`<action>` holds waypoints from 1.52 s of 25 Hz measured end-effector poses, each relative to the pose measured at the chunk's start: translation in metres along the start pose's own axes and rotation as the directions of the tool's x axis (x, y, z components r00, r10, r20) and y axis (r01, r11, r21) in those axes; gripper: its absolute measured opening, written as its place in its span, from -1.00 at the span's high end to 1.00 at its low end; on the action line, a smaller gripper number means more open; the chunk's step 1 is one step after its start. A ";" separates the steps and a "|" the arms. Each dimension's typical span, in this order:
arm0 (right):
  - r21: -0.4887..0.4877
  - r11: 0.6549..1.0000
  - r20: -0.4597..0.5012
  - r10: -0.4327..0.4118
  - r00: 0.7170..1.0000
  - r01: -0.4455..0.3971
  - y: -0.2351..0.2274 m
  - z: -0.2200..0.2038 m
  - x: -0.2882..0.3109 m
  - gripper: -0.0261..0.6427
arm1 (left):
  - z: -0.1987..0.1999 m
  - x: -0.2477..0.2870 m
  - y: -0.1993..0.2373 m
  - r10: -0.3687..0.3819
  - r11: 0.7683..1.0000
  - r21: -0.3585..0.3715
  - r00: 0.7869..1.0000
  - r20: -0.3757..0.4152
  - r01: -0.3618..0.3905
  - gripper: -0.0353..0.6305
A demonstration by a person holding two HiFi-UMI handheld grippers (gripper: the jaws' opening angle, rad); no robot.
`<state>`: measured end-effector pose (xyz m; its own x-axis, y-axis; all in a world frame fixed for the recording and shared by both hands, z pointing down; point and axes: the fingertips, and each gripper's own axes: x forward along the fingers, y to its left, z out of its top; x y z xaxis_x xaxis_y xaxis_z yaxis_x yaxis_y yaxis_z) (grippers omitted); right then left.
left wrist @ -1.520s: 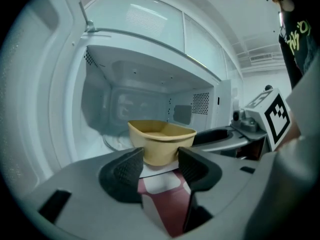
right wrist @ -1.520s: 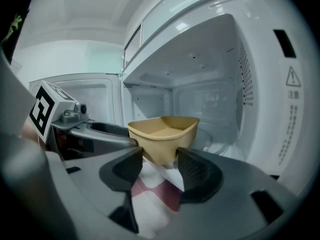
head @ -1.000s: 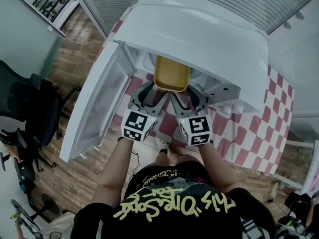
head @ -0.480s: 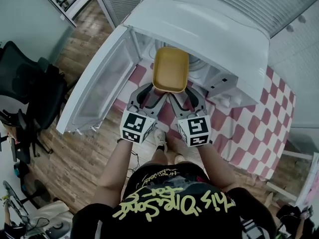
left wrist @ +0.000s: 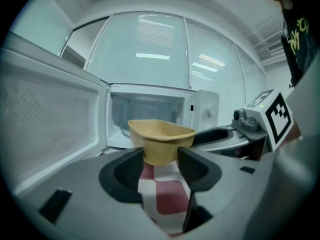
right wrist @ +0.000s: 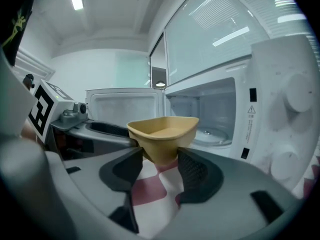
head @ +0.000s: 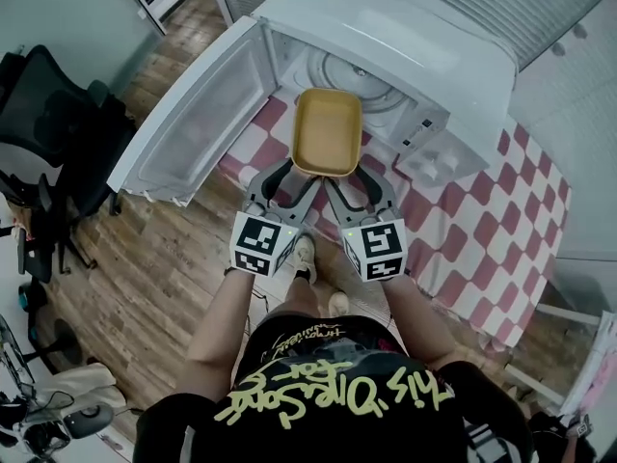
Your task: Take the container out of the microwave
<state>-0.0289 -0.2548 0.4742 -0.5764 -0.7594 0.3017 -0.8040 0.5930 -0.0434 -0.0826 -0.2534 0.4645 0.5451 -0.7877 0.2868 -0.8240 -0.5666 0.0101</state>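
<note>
A yellow rectangular container (head: 328, 131) hangs in the air just in front of the open white microwave (head: 405, 37), above the checked tablecloth (head: 482, 220). My left gripper (head: 286, 179) is shut on its near left corner and my right gripper (head: 349, 181) is shut on its near right corner. In the left gripper view the container (left wrist: 161, 136) sits between the jaws of the left gripper (left wrist: 161, 161), with the microwave cavity behind it. The right gripper view shows the container (right wrist: 164, 134) wedged in the right gripper (right wrist: 159, 168). The container looks empty inside.
The microwave door (head: 193, 114) stands swung wide open to the left, over the wooden floor (head: 164, 278). The glass turntable (head: 352, 70) shows inside the cavity. The control panel (head: 429, 148) is to the right. A black office chair (head: 48, 152) stands at far left.
Both grippers have drawn the container back toward me, from half inside the microwave's mouth to fully outside it. The cavity and turntable now show.
</note>
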 end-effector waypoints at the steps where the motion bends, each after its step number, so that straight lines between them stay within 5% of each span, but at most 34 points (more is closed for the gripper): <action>1: -0.002 1.000 0.001 0.008 1.000 -0.008 0.002 0.000 -0.004 0.25 | 0.000 -0.004 -0.002 0.009 1.000 -0.003 1.000 0.000 -0.009 0.24; 26: -0.069 0.980 0.026 0.189 0.982 -0.187 0.059 -0.008 -0.126 0.27 | 0.001 -0.108 -0.104 0.196 0.980 -0.042 0.980 0.041 -0.194 0.23; 38: -0.056 0.974 0.048 0.222 0.974 -0.220 0.078 -0.004 -0.146 0.27 | 0.007 -0.135 -0.116 0.215 0.976 -0.024 0.975 0.054 -0.214 0.23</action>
<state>-0.0073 -0.0966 0.4301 -0.7471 -0.6206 0.2382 -0.6484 0.7593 -0.0551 -0.0597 -0.0831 0.4176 0.3626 -0.9032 0.2299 -0.9251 -0.3786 -0.0282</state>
